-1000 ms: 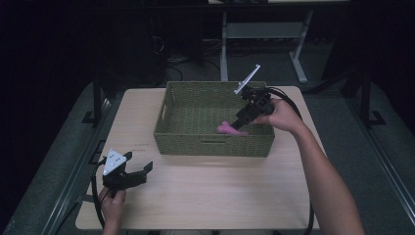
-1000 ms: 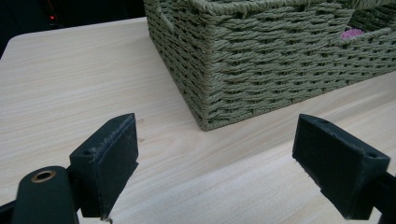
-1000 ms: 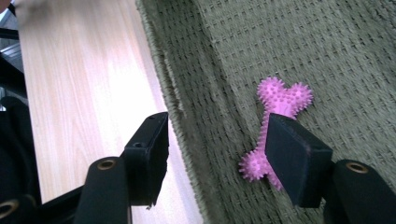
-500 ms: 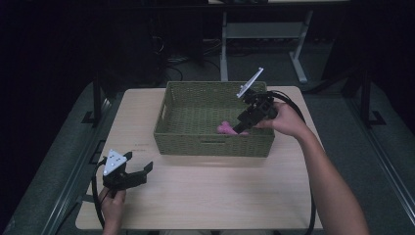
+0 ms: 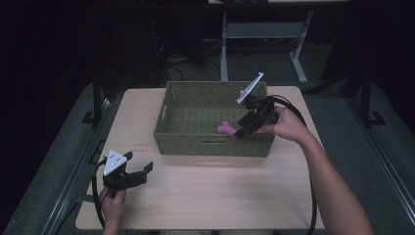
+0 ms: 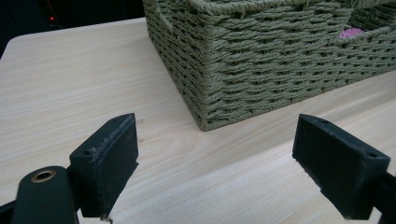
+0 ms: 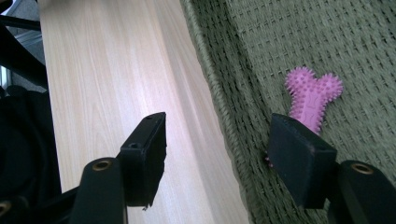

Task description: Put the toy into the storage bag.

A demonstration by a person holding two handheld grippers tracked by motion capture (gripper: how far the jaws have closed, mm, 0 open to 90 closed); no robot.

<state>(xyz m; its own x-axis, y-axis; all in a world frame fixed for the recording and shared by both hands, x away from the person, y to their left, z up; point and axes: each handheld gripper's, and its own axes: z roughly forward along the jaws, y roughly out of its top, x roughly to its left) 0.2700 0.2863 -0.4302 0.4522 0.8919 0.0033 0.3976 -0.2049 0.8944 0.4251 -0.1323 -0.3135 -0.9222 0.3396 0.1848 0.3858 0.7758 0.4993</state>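
One pink spiky bone toy (image 5: 225,129) lies on the floor of the green woven basket (image 5: 210,147), close to its near wall. The right gripper (image 5: 243,131) hangs over that wall with its jaws apart and just widening, one on each side of it, pinching nothing, so the toy looks dropped off. The left gripper (image 5: 138,171) waits wide open and empty by the table's (image 5: 220,196) near left corner. The right gripper view shows the toy's bumps (image 7: 312,96); the left gripper view catches just a pink bit (image 6: 351,32).
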